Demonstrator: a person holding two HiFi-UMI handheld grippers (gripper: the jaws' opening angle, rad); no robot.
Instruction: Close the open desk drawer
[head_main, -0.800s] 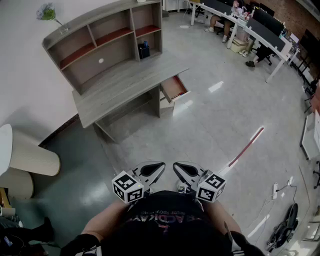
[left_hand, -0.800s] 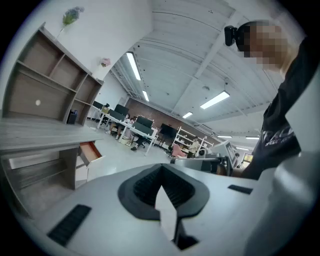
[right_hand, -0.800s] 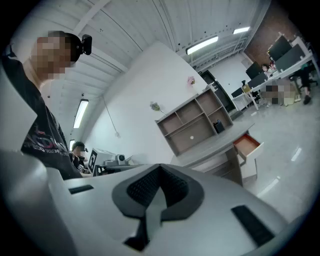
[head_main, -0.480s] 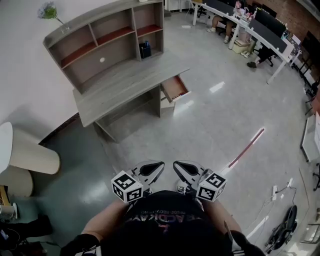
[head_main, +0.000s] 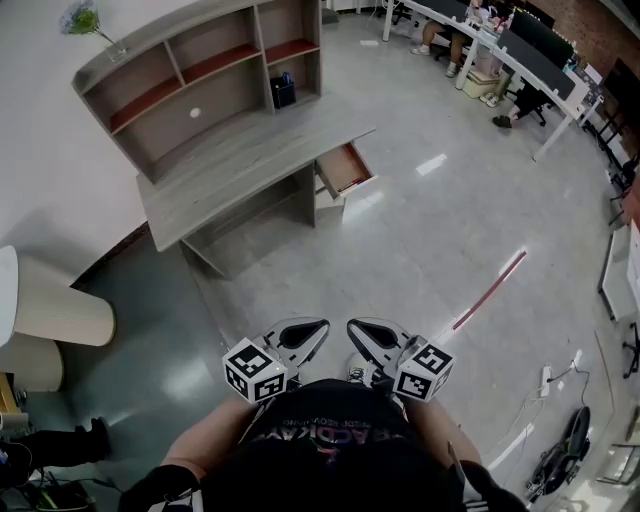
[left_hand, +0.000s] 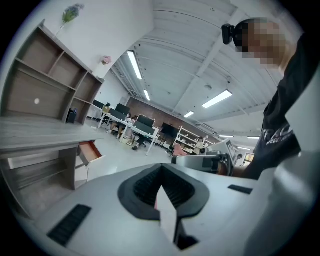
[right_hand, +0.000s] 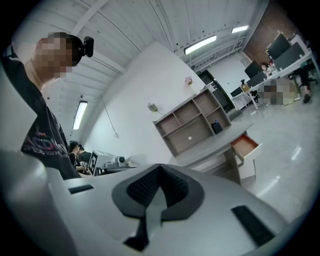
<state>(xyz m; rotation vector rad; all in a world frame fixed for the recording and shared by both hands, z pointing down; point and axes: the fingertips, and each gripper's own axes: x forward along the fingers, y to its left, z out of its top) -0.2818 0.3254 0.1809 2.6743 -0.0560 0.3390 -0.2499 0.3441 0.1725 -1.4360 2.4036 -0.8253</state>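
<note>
Observer: Fingers (left_hand: 142, 189) first. Left gripper (left_hand: 161, 175)?

Recorder: Clenched, pad against pad, nothing between them. Right gripper (right_hand: 159, 175) is the same: jaws pressed together, empty.

Observer: Held where?

Recorder: Head view has both low and near, close in front of the person's dark shirt (head_main: 330, 450). They sit side by side, tips angled toward each other but not touching. Left marker cube (head_main: 255, 372) is at the left and right marker cube (head_main: 425, 372) at the right, with grey floor (head_main: 400, 250) beneath.

Observer: Drawer?

Recorder: Drawer (head_main: 345, 168) is far off, well apart from both grippers. It stands pulled out at the right end of the grey desk (head_main: 240, 165), with a reddish-brown inside and a pale front toward the open floor. Too small to tell what lies in it. It shows at the left of the left gripper view and at the right of the right gripper view.

Observer: Round the desk?

Recorder: Shelf unit (head_main: 200, 70) stands on the desk's far side, against the white wall. There is a dark object (head_main: 283, 92) in its lower right compartment and a flower sprig (head_main: 85, 22) on top at the left end. Cream round column (head_main: 60, 310) at near left. Red stripe (head_main: 490, 293) on the floor to the right. Long white tables (head_main: 510, 65) at far right, with people seated.
</note>
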